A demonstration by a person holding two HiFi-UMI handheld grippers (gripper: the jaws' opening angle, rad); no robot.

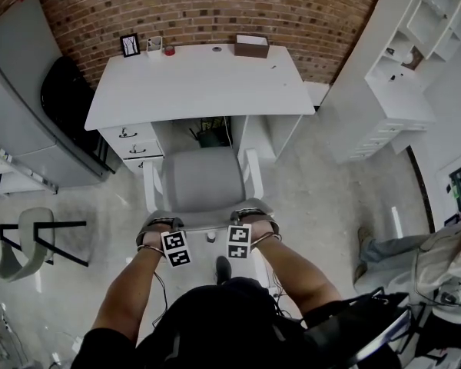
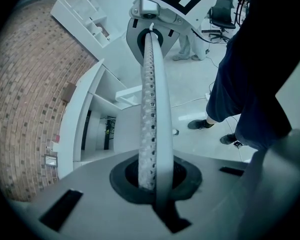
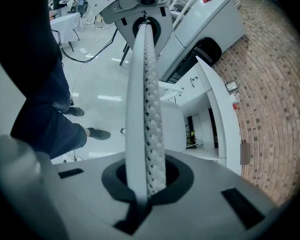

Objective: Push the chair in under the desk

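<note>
The left gripper (image 1: pixel 160 224) and the right gripper (image 1: pixel 253 216) are both pinching the top edge of the chair (image 1: pixel 203 177) back, jaws pressing onto it, one near each end of that edge. The grey-and-white chair is standing just in front of the white desk (image 1: pixel 200 83), its front sitting at the mouth of the knee opening beside the drawers (image 1: pixel 134 148), its back facing the person. A brick wall (image 1: pixel 215 10) is running behind the desk
</note>
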